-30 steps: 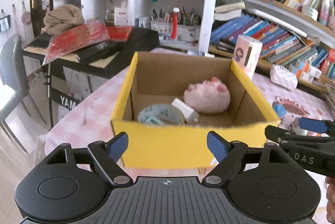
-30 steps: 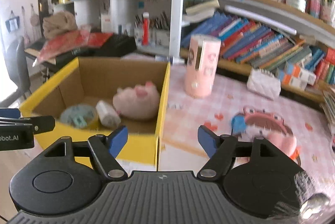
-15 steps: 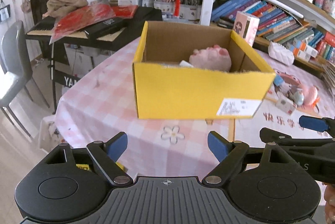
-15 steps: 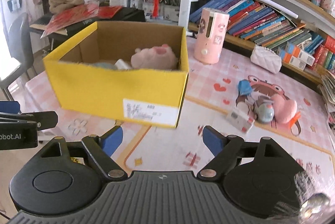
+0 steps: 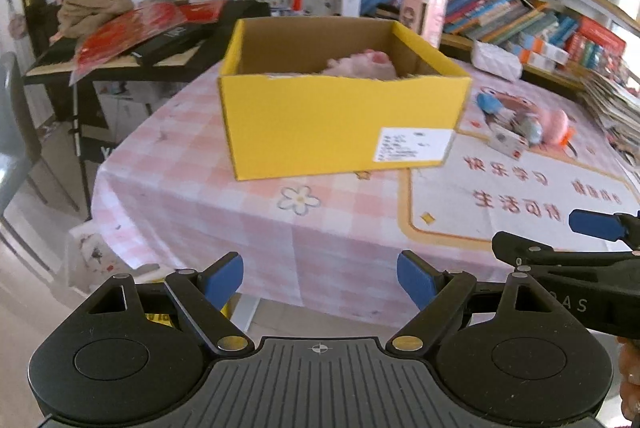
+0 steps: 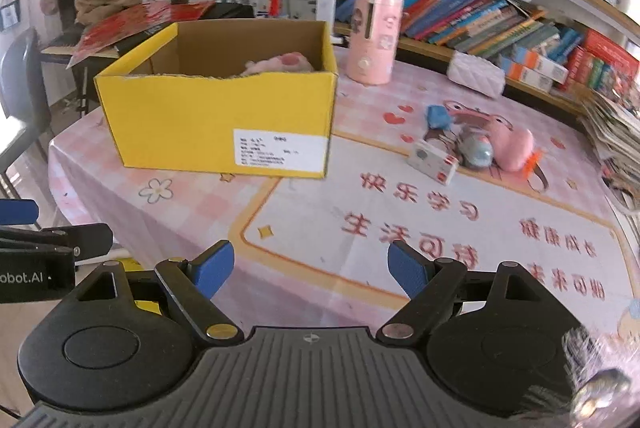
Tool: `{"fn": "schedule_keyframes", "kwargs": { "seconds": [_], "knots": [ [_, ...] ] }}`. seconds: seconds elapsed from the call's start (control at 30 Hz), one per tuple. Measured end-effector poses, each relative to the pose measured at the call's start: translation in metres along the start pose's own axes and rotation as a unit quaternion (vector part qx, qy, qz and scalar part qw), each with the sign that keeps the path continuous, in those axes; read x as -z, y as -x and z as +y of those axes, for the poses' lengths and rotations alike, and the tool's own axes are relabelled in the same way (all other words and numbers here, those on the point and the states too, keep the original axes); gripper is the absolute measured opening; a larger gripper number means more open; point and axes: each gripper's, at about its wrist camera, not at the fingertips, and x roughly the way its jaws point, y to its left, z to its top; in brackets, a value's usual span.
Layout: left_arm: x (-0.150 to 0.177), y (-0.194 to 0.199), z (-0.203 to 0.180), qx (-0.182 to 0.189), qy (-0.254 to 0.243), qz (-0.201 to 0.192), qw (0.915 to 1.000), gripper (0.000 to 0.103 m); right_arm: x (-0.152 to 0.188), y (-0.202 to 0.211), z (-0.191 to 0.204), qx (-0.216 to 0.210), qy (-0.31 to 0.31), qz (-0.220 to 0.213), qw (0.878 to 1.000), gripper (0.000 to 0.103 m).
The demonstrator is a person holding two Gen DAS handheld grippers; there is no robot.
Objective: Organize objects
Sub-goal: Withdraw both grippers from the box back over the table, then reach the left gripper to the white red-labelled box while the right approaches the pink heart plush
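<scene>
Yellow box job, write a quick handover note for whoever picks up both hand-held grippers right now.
Left hand-held gripper: open, empty, short of the table edge.
Right hand-held gripper: open, empty, jaws have just been opening.
Yellow box: on the pink checked tablecloth, with a pink plush inside; anything else in it is hidden by the front wall.
Done: the plush is boxed.
Left: the cluster to the right of the box, namely a blue piece, a small white box, a grey-blue toy and a pink toy.
</scene>
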Motion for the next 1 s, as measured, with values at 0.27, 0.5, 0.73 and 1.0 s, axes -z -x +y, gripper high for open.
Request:
{"fn": "schedule_keyframes", "kwargs": {
  "seconds": [0.27, 0.5, 0.73, 1.0],
  "knots": [
    [0.003, 0.001, -0.026, 0.042, -0.038, 0.001, 0.9984, 0.086, 0.020, 0.021, -0.021, 0.041, -0.038, 0.000, 0.998, 0.084],
    [-0.002, -0.001, -0.053, 0.078, -0.075, -0.005, 0.9941, 0.086, 0.030, 0.034, -0.047, 0.082, -0.077, -0.001, 0.994, 0.085],
    [-0.010, -0.010, -0.074, 0.097, -0.089, -0.005, 0.9913, 0.087, 0.032, 0.036, -0.069, 0.107, -0.094, 0.000, 0.990, 0.085],
    [-0.024, -0.023, -0.094, 0.099, -0.085, -0.005, 0.9914, 0.087, 0.022, 0.023, -0.095, 0.111, -0.094, 0.006, 0.989, 0.085]
  ]
}}
